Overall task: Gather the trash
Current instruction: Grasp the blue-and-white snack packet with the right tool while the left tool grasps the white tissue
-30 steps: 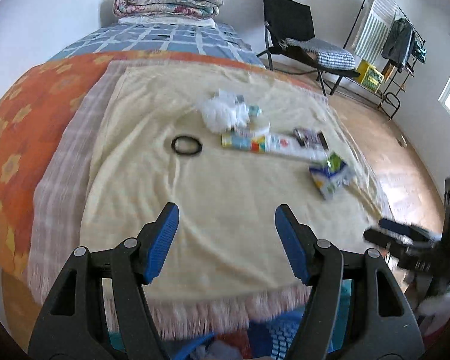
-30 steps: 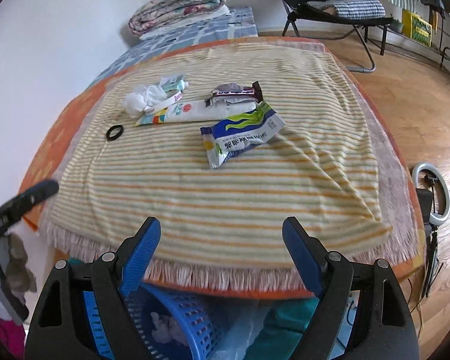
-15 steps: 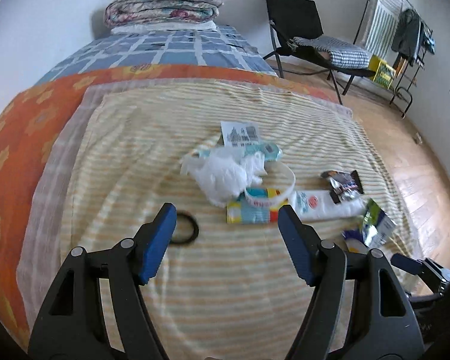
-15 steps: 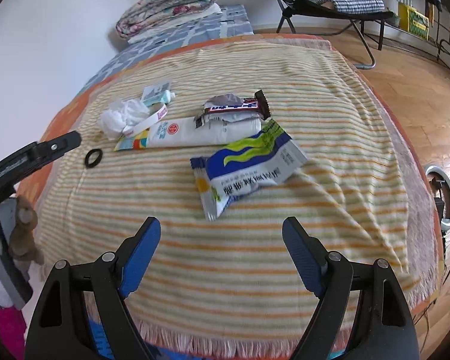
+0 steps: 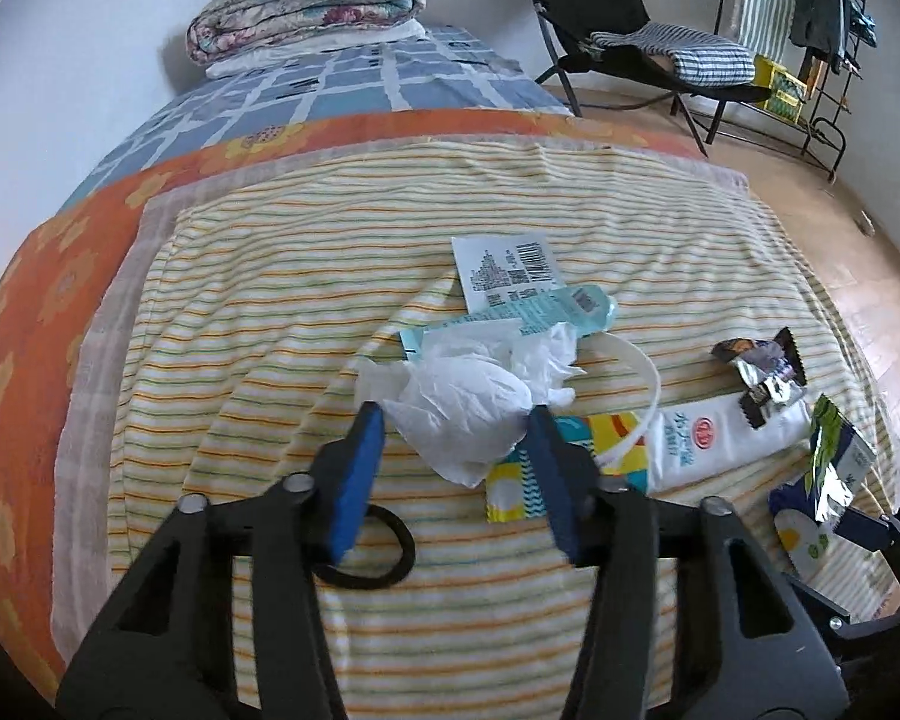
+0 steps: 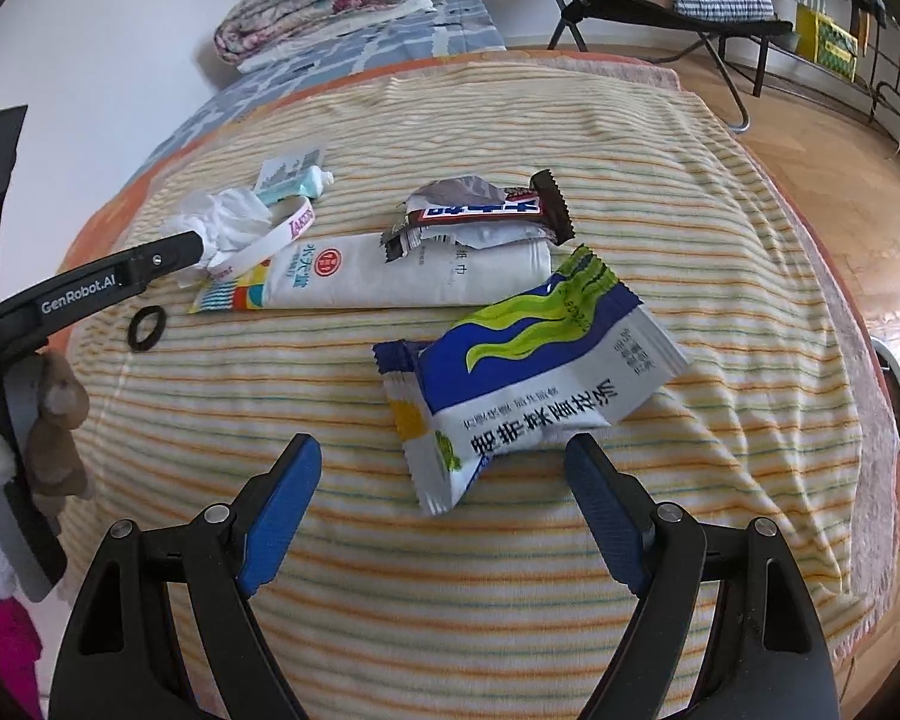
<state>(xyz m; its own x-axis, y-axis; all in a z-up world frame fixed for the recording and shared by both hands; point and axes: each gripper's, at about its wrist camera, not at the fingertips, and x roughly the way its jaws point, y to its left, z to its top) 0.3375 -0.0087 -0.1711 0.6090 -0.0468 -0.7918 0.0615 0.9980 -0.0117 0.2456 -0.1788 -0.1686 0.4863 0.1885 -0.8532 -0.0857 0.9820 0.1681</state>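
Left gripper (image 5: 456, 420), jaws closing around crumpled tissue (image 5: 474, 396), frame centre; not yet pinched.
Risk: pads snag striped towel (image 5: 270, 312) or white band (image 5: 636, 402) beside it. Right gripper (image 6: 444, 456), wide, empty, short of blue snack wrapper (image 6: 534, 384).

You see a crumpled white tissue (image 5: 474, 402), thin matt paper. The striped blanket (image 6: 510, 570) under it is napped, terry-like cloth with a fringed edge. Blue-white snack wrapper (image 6: 528, 384): glossy printed plastic film. Torn chocolate-bar wrapper (image 6: 480, 213): shiny foil lining. Black ring (image 6: 146, 329): matt. Floor (image 6: 840, 138): smooth varnished wood.
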